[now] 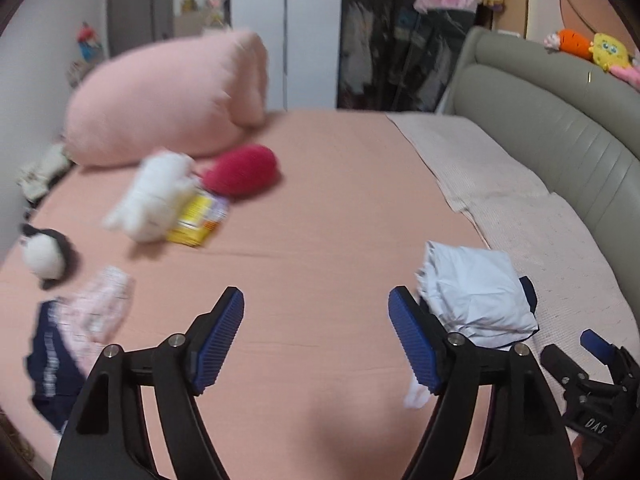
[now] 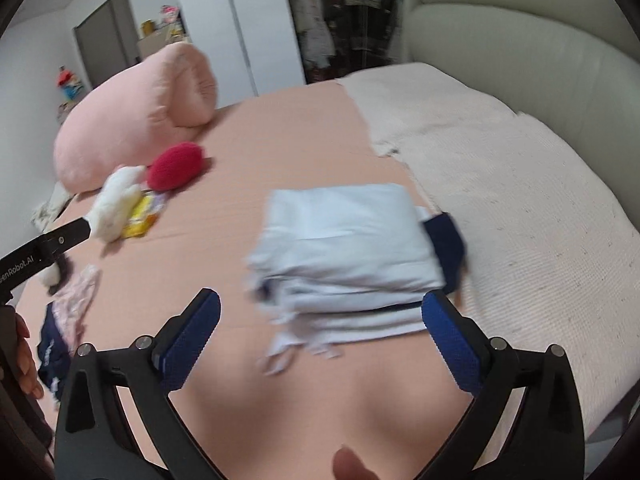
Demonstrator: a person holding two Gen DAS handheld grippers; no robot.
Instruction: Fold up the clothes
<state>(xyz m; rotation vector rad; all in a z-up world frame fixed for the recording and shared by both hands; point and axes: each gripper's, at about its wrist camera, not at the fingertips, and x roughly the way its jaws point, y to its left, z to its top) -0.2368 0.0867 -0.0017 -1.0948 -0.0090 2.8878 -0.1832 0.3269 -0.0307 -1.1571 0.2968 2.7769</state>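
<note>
A folded light blue garment (image 2: 344,248) lies on the pink bed sheet (image 2: 280,136), with a dark navy piece (image 2: 446,240) sticking out at its right side. My right gripper (image 2: 320,324) hovers over the near edge of the stack, open, with nothing between its blue pads. In the left wrist view the same folded stack (image 1: 476,292) lies to the right of my left gripper (image 1: 316,316), which is open over bare sheet and holds nothing. A loose pile of navy and pink patterned clothes (image 1: 76,332) lies at the left edge of the bed.
A big pink pillow (image 1: 168,96), a red cushion (image 1: 242,170), a white plush (image 1: 154,200), a yellow packet (image 1: 198,224) and a black-and-white plush (image 1: 44,252) lie at the far left. A pale blanket (image 2: 500,200) covers the right side by the grey headboard (image 1: 560,120).
</note>
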